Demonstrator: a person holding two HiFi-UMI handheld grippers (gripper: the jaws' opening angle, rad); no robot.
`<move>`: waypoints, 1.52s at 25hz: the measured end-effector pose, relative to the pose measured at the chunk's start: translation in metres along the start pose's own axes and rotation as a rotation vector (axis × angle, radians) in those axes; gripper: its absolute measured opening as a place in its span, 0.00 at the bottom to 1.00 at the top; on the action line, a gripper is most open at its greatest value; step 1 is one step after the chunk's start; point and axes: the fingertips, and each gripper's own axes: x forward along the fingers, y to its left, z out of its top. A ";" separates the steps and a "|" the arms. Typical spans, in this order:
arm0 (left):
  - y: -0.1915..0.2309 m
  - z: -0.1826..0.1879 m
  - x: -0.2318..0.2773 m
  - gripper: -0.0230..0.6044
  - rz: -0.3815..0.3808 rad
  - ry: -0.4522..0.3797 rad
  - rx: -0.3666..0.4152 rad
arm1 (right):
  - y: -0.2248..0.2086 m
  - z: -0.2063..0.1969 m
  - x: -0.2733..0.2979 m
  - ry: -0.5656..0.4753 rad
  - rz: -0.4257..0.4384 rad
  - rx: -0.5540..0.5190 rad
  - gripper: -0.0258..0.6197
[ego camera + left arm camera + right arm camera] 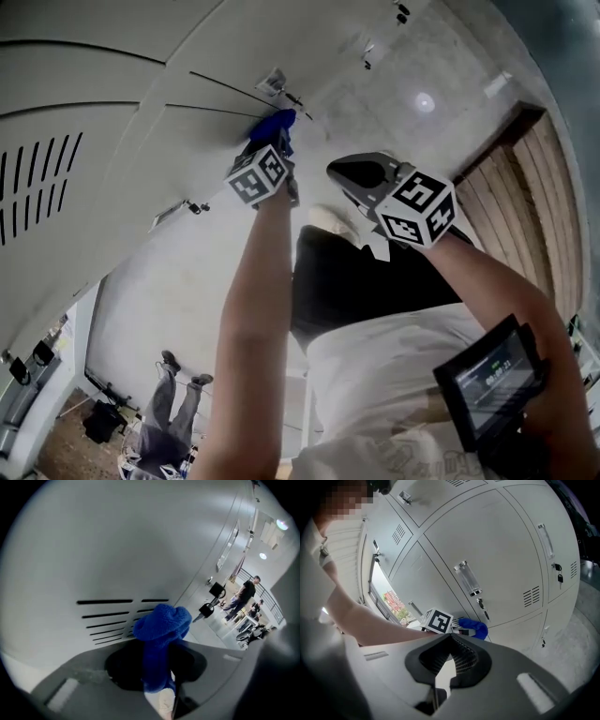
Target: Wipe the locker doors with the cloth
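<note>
Learner: Lockers (112, 112) fill the upper left of the head view, pale grey doors all round. Where do I stand with them?

Coach: Your left gripper (272, 148) reaches up to the top centre of that view. Its jaws are clenched on the blue cloth (275, 125), and the bunched end sits at the door face. Whether it actually presses on the metal I cannot tell.

Learner: And the right gripper (361, 176)?

Coach: Right of centre, off the doors, jaws closed together on nothing. I think it has no job in this step, so hold it clear of the left arm.

Learner: How do I wipe well, then?

Coach: In the left gripper view the cloth (161, 630) is a tight wad sticking out past the jaws, so only a small patch would touch. I would lean that wad flat against the door and stroke in long, overlapping lines. Press firmly enough that cloth, not jaw tips, meets the paint.

Learner: The vent slots (117, 616)?

Coach: Left of the cloth in that view, just beside it. Run along the slots, not across, or the fabric may snag on their edges.
</note>
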 end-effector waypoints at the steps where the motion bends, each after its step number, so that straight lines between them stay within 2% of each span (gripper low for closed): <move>1: 0.009 -0.003 -0.001 0.24 0.026 0.009 0.001 | -0.002 0.000 0.000 -0.001 -0.002 0.001 0.05; 5: 0.042 -0.018 -0.011 0.24 0.133 0.040 0.011 | -0.004 -0.001 0.000 0.006 -0.004 0.002 0.05; 12: 0.086 -0.037 -0.035 0.24 0.227 0.062 0.008 | 0.002 -0.008 0.003 0.018 0.005 0.002 0.05; 18: 0.130 -0.050 -0.063 0.24 0.340 0.085 0.023 | 0.007 -0.010 0.004 0.029 0.010 -0.004 0.05; 21: 0.158 -0.061 -0.080 0.24 0.405 0.104 0.073 | 0.010 -0.010 0.005 0.035 0.011 -0.011 0.05; 24: 0.186 -0.076 -0.101 0.24 0.459 0.157 0.151 | 0.013 -0.011 0.007 0.045 0.015 -0.012 0.05; 28: 0.205 -0.081 -0.126 0.24 0.507 0.196 0.251 | 0.019 -0.014 0.010 0.057 0.024 -0.007 0.05; 31: 0.207 -0.072 -0.143 0.24 0.543 0.151 0.281 | 0.028 -0.015 0.012 0.069 0.037 -0.011 0.05; 34: 0.207 -0.060 -0.166 0.24 0.569 0.082 0.256 | 0.039 -0.013 0.013 0.075 0.048 -0.002 0.05; 38: 0.193 -0.038 -0.192 0.24 0.501 -0.024 0.226 | 0.055 -0.008 0.013 0.074 0.068 0.006 0.05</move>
